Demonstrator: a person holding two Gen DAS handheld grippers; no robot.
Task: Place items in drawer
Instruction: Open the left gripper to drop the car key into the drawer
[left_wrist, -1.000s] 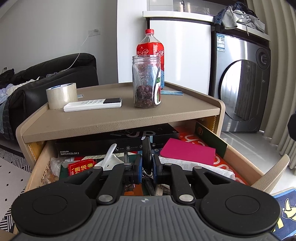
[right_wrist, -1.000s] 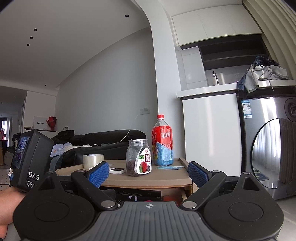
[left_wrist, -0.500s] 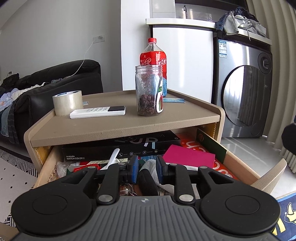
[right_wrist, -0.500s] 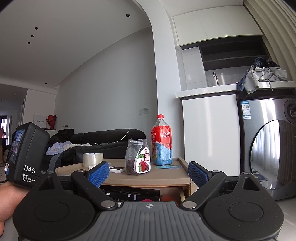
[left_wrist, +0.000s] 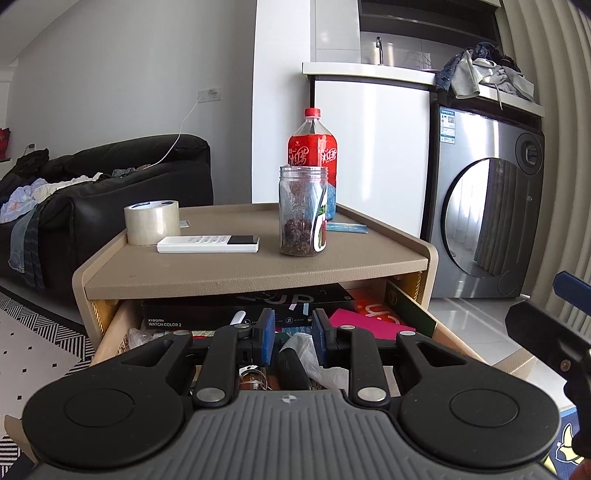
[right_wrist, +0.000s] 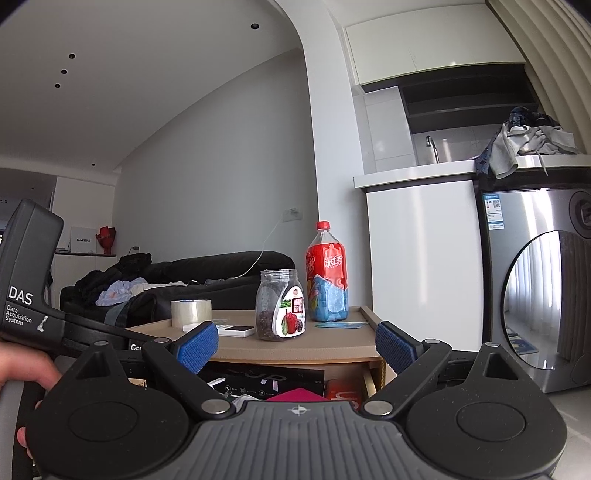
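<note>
Living room, tan counter (left_wrist: 255, 271) over open drawer (left_wrist: 448, 334). Left hand-held gripper (left_wrist: 293, 334) jaws now parted, was clamped on dark item (left_wrist: 291, 369) a second ago; item lies in drawer. Right hand-held gripper (right_wrist: 295, 345) wide open, empty. Tape (left_wrist: 152, 221), remote (left_wrist: 208, 244), jar (left_wrist: 303, 210) probably next.

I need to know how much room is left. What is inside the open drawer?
The drawer holds a black watch box, a pink card, red packaging, a white plastic bag and keys. The left tool and the tabletop hide the rest.
</note>
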